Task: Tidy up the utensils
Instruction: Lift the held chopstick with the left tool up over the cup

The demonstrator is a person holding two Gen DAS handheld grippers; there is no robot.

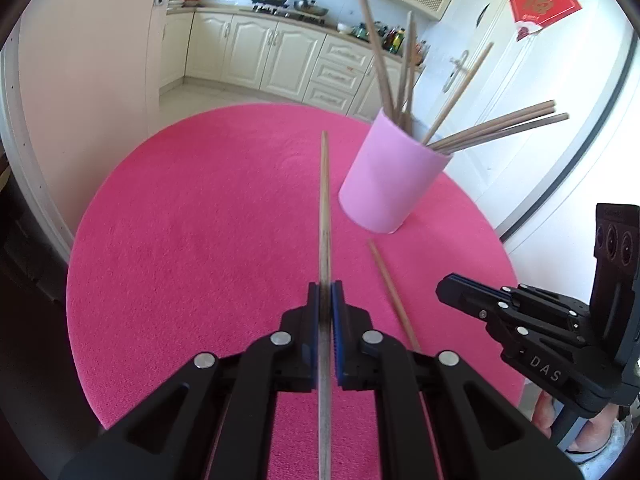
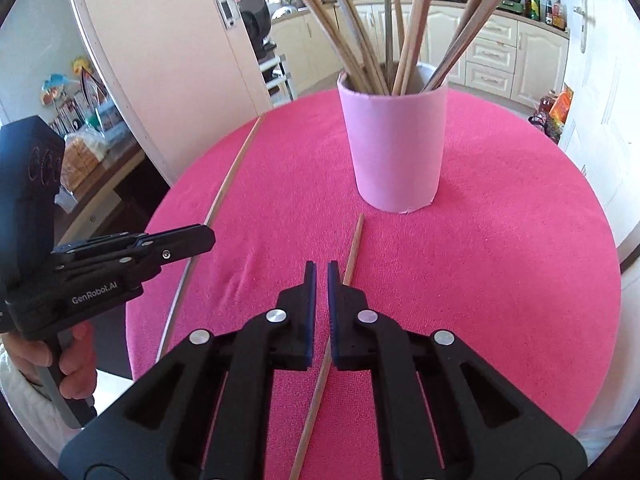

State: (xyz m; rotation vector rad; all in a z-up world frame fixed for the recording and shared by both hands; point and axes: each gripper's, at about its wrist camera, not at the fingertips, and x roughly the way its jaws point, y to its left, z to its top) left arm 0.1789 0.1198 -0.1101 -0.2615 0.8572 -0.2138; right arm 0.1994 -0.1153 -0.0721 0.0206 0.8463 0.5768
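Note:
A pink cup (image 1: pixel 390 184) (image 2: pixel 396 148) holding several wooden chopsticks (image 1: pixel 496 128) stands upright on the round pink tablecloth (image 1: pixel 192 240). My left gripper (image 1: pixel 325 286) (image 2: pixel 210 238) is shut on one chopstick (image 1: pixel 325 200) (image 2: pixel 236 168), which points forward above the cloth, left of the cup. A second loose chopstick (image 1: pixel 390 288) (image 2: pixel 354 248) lies flat on the cloth in front of the cup. My right gripper (image 2: pixel 322 266) (image 1: pixel 442 292) hovers over that loose chopstick, shut with nothing between its pads.
A hand (image 2: pixel 76 364) grips the left tool's handle. Cream kitchen cabinets (image 1: pixel 248 52) lie beyond the table and a white door (image 1: pixel 520 92) stands to the right. The table edge (image 2: pixel 600 264) drops off close to the cup's right.

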